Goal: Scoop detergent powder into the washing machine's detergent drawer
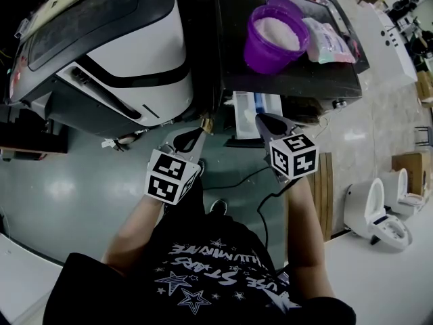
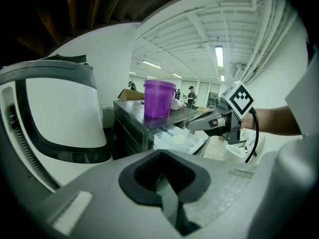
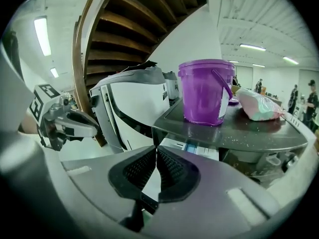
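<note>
Your left hand-held gripper (image 1: 200, 133) and right hand-held gripper (image 1: 264, 120) are both pinched together, empty. The purple tub (image 1: 274, 38) sits up ahead of the right, the nearer 1.

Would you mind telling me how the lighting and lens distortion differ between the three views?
Head view: dim overall with black corners and soft glare on the floor, yet the purple bucket is sharp. Left gripper view: strong fisheye bows the ceiling beams, and the strip light blows out. Right gripper view: the bucket is crisp and well lit, while the staircase underside sits in deep shadow.
</note>
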Tool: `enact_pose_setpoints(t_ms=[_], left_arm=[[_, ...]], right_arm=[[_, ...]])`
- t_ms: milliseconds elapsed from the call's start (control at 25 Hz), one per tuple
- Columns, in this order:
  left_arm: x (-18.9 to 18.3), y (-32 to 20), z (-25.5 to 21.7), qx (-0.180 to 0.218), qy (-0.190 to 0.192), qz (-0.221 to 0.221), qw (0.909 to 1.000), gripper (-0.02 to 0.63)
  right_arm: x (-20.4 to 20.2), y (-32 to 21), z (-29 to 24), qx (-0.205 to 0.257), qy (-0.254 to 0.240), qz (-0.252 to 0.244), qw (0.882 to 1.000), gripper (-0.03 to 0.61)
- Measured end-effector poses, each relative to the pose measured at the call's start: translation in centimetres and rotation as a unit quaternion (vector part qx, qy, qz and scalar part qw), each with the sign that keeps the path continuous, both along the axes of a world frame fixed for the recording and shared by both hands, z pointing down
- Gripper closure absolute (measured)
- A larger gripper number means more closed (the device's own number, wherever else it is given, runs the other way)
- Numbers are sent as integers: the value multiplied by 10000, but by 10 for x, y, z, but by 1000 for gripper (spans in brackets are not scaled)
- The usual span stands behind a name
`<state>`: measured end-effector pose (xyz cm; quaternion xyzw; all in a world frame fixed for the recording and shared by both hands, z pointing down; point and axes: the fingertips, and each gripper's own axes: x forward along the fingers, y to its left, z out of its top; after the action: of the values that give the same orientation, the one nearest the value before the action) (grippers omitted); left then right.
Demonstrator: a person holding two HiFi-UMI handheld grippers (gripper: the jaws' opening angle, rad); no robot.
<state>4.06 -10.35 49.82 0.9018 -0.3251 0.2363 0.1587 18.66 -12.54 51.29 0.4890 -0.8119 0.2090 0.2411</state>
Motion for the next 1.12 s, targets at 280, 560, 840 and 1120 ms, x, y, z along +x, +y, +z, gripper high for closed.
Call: enact_pose_setpoints(t_ms=[280,560,840,1120], left_arm=[[-3,7,-4,25,-9,-46,10000,612],[-8,11,-7,78,1,-92,9999,612],[-11,13,-9,99,10,-113,9999,612],[-12,15,-11,139,5,-113,9998,612]], right_arm=[[-6,8,-1,399,454,-373,9975,543],[-14,13,2,726,1137,-767,9879,543],[-23,17,0,935,1699,-1081,9751,543],[-23,18,-3,1156,2138,-1275,9616,543]])
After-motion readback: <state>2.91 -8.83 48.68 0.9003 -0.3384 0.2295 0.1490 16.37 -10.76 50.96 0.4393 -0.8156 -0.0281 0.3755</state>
